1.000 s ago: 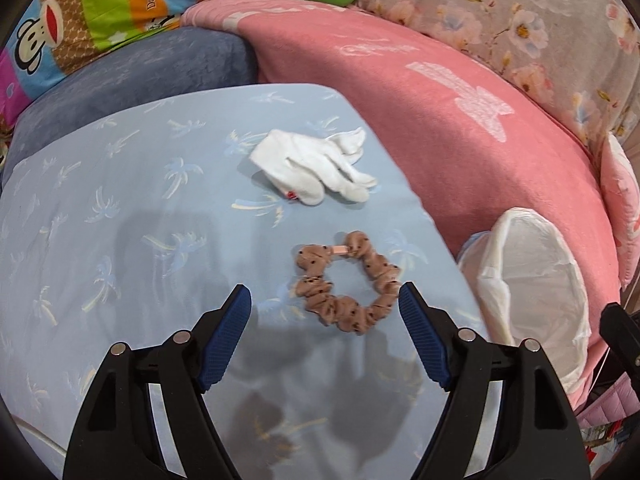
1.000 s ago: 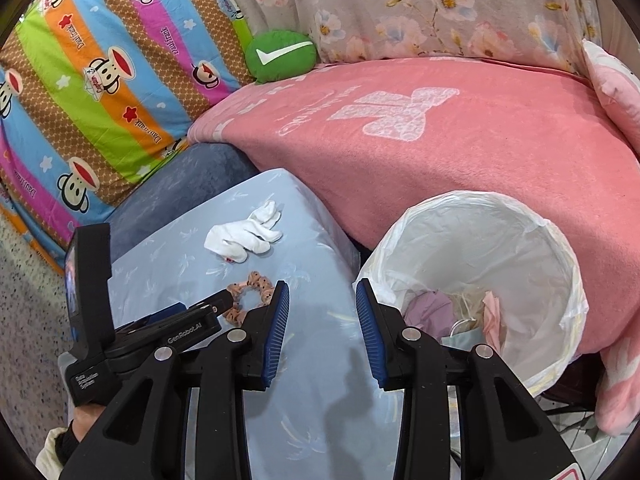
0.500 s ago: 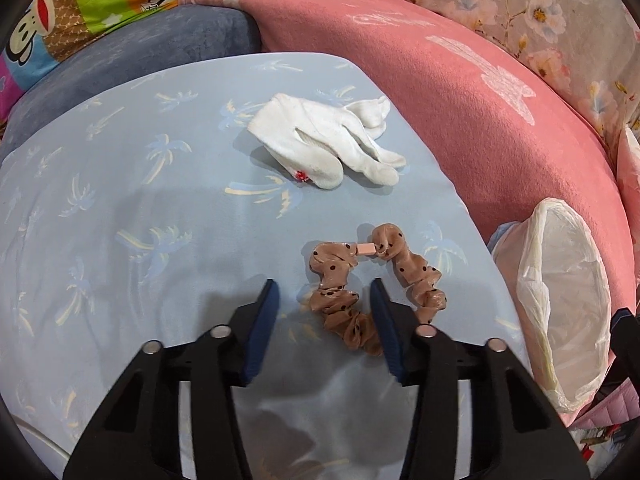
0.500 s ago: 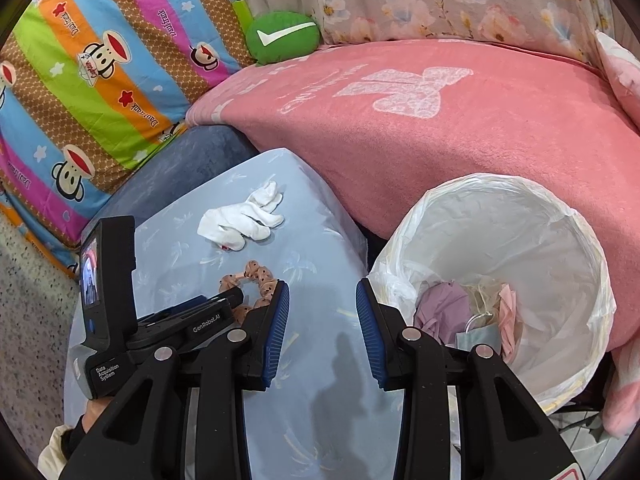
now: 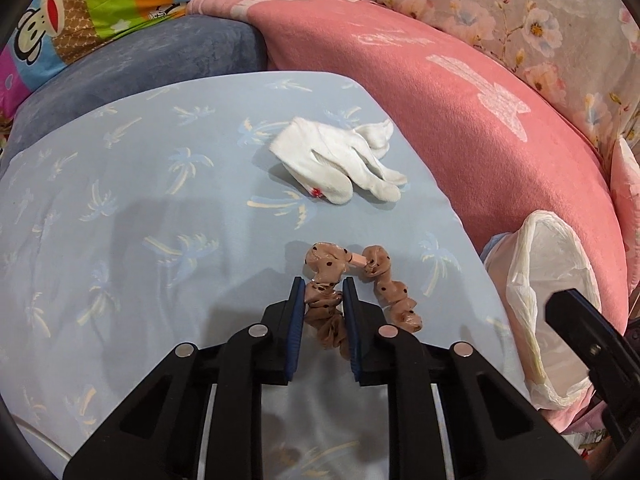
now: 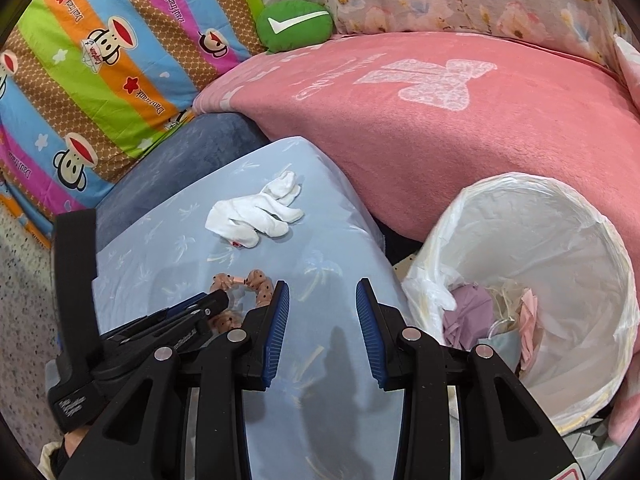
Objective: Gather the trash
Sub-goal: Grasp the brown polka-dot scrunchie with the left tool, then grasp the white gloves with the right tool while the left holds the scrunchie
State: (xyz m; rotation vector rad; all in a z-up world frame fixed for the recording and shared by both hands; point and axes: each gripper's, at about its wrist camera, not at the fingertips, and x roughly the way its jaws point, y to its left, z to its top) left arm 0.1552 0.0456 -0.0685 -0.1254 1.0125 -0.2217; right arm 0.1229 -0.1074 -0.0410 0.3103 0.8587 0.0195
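My left gripper (image 5: 323,292) is clamped on one side of the scrunchie (image 5: 352,294), which lies on the blue cushion (image 5: 140,200). The far loop of the scrunchie sits outside the jaws, to their right, and rests on the fabric. Beyond it, apart, lies a white glove (image 5: 340,164). My right gripper (image 6: 322,300) hovers over the cushion with its jaws apart and holds nothing. To the right, just beside the cushion edge, stands the lined bin (image 6: 592,216) with trash already inside.

Risk: the grip covers a narrow bunch of soft, ruffled cloth. A fast lift may let it slip free. The dangling loop may catch the bin liner's rim and pull the bag inward or drop outside.
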